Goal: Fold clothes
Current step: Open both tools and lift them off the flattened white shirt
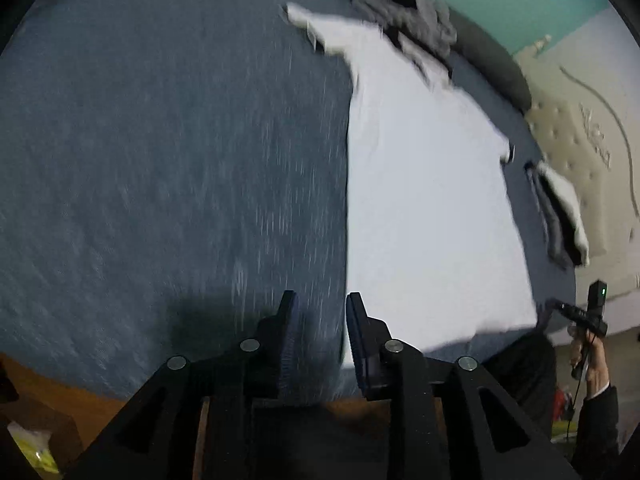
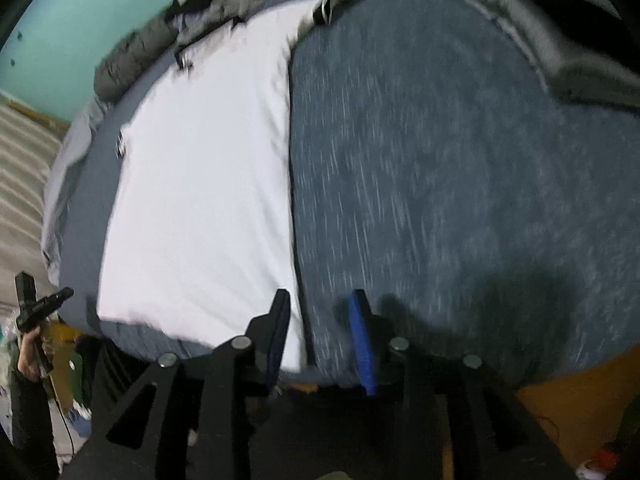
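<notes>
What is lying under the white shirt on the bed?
The white shirt lies spread flat on the blue bedcover, which shows along both sides and the near hem. Whatever sits beneath the shirt's middle is covered; dark clothes overlap its far end.

right gripper (image 2: 322,334) parted over the white shirt (image 2: 200,184) edge, lying flat on the blue bedspread (image 2: 440,180).
</notes>
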